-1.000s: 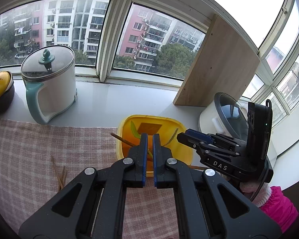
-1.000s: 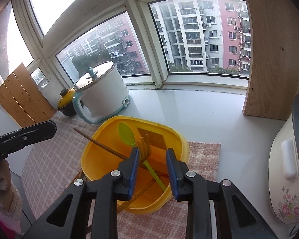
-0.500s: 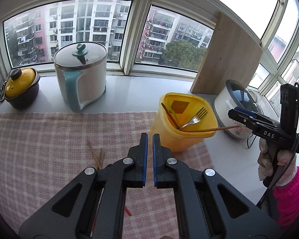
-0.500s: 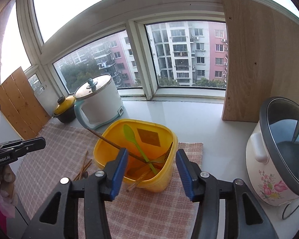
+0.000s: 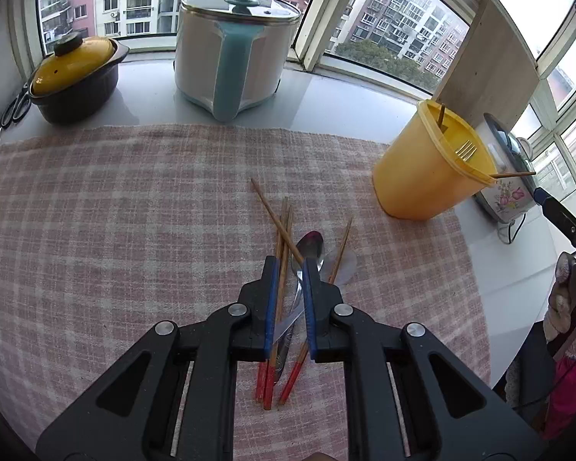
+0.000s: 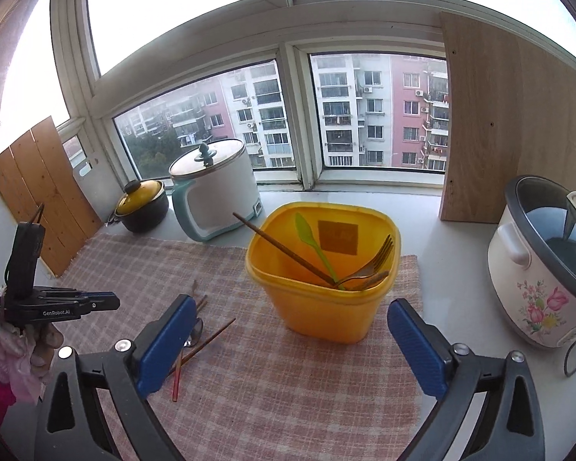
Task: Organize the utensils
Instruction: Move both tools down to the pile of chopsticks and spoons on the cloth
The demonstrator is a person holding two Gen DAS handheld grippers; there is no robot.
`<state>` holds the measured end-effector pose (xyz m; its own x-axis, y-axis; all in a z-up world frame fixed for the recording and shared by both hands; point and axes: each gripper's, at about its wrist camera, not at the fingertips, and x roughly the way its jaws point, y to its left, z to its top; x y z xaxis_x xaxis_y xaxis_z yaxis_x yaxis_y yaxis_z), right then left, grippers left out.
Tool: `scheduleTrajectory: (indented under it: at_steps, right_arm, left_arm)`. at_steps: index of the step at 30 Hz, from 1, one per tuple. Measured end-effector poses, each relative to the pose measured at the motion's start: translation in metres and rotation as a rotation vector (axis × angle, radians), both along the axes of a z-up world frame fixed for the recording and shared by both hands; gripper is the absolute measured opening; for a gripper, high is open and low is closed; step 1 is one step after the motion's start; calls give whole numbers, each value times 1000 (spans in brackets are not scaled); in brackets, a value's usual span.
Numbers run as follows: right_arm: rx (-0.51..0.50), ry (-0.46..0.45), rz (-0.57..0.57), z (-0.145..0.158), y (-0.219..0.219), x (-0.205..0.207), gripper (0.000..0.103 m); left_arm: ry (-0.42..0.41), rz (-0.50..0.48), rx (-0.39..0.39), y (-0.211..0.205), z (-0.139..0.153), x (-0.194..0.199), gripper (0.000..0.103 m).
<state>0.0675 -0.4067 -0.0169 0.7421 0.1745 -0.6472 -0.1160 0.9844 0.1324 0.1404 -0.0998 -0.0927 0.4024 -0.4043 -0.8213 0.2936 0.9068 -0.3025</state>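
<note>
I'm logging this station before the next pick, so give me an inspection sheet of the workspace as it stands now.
Surface: pink checked cloth over a white counter.
Job's things: yellow plastic bin holding a metal fork, green plastic spoon and a brown chopstick; red-tipped wooden chopsticks and a metal spoon loose on the cloth.
Clutter: white electric pot with teal handle, yellow-lidded black casserole, floral rice cooker, black scissors.
Grippers: left gripper opening over the loose pile; right gripper opening, nothing gripped.
Cables: rice cooker cord.
Surroundings: windows, wooden boards.
</note>
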Motion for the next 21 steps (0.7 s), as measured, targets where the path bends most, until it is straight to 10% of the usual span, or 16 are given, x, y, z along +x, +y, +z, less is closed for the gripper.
scheduleTrajectory:
  at_steps: [21]
  right_arm:
    - [171,343,-16,-112,63,37,54]
  left_arm:
    - [222,75,-134,-12,-73,76,27]
